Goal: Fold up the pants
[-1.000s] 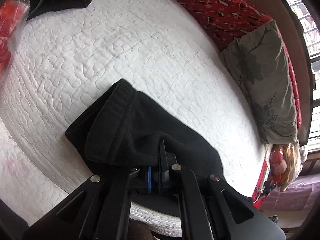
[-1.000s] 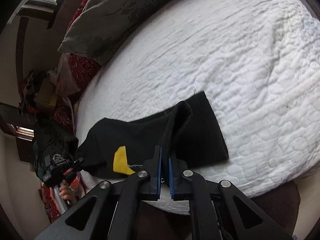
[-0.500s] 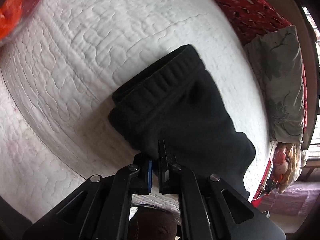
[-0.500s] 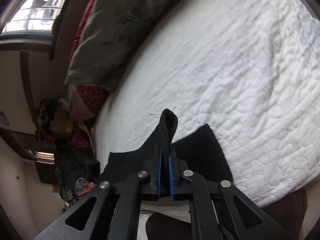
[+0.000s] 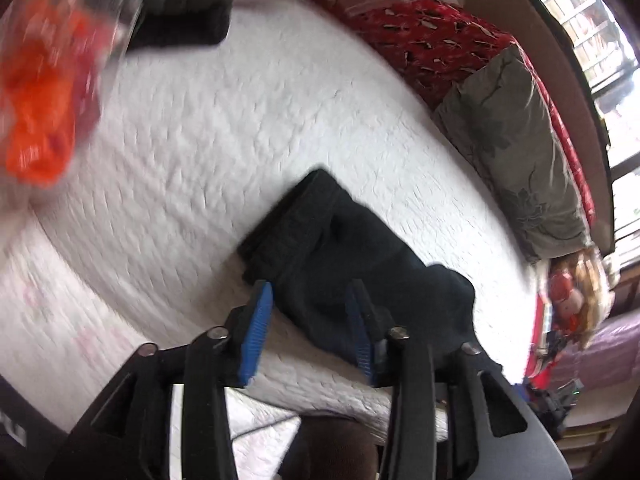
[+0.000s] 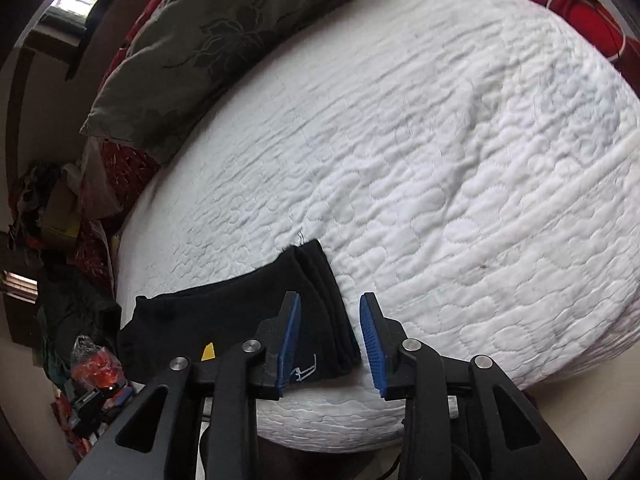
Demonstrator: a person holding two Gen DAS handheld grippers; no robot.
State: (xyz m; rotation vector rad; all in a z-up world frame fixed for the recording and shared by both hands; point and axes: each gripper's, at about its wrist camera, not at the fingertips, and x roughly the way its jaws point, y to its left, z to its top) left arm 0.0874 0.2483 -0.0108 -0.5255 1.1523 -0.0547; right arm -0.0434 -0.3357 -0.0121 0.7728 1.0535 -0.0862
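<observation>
The black pants (image 5: 352, 264) lie folded in a compact bundle near the front edge of the white quilted mattress (image 5: 248, 128). In the left wrist view the left gripper (image 5: 308, 300) hovers over the bundle's near edge, its jaws opening; the blue pads do not press the cloth. In the right wrist view the same pants (image 6: 240, 316) show their stacked hem ends, with a small white logo and a yellow tag. The right gripper (image 6: 330, 316) stands over that end, its jaws opening, the cloth edge below the gap and not pinched.
A grey flowered pillow (image 5: 516, 148) and a red patterned blanket (image 5: 432, 36) lie along the far side of the bed. An orange item in clear plastic (image 5: 44, 92) and dark clothes (image 5: 188, 4) sit at the far left. Clutter fills the floor beside the bed (image 6: 68, 320).
Both grippers were shut on the pants' cloth, holding it raised; now both have let go and spread apart. The pants lie flat in a folded bundle. The left view has swung sideways.
</observation>
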